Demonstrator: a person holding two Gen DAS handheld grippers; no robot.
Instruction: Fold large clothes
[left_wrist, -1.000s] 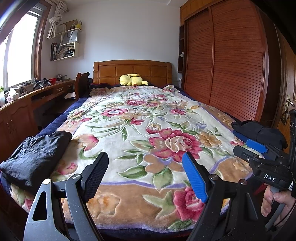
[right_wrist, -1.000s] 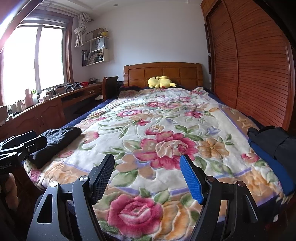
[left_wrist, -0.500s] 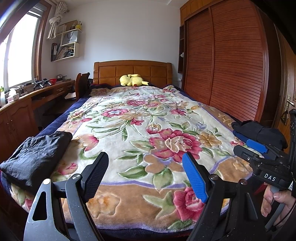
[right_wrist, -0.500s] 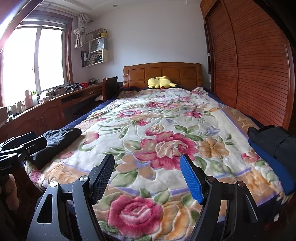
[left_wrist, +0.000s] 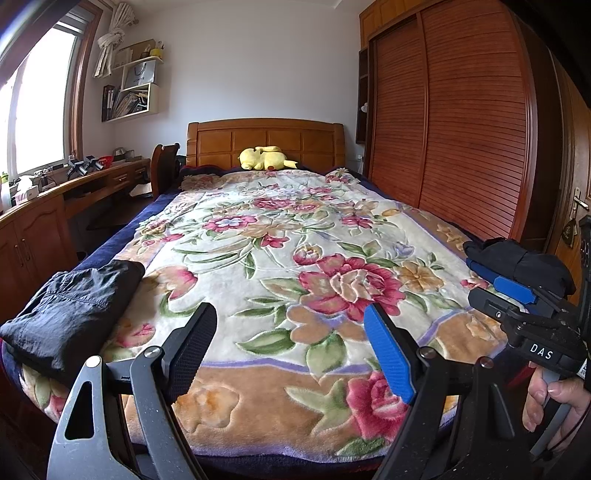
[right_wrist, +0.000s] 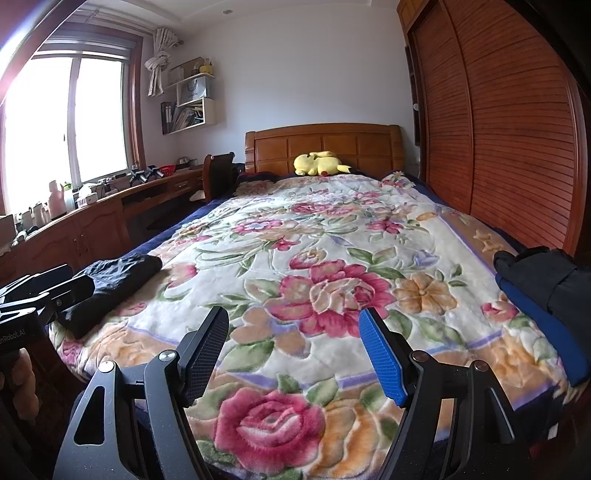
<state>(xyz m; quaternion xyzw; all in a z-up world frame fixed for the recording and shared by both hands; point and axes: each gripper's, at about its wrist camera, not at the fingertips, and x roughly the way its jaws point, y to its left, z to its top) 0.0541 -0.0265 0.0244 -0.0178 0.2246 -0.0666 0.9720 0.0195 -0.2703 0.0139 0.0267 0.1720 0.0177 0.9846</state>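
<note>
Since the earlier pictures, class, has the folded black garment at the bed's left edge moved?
No. The folded black garment lies on the same corner of the floral blanket, unmoved against its pattern.

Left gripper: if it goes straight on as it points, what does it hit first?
Likely the flowered blanket on the bed; the left gripper is open, nothing between. Depth is unclear.

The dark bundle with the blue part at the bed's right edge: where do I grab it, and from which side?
Take the dark-and-blue garment with the right gripper, which is open and empty. Come in from the foot of the bed and grip the raised black hump on top; it looks like bunched, loose fabric standing proud of the floral blanket, so a finger can probably slide under it. The flat blue layer gives less to pinch.
</note>
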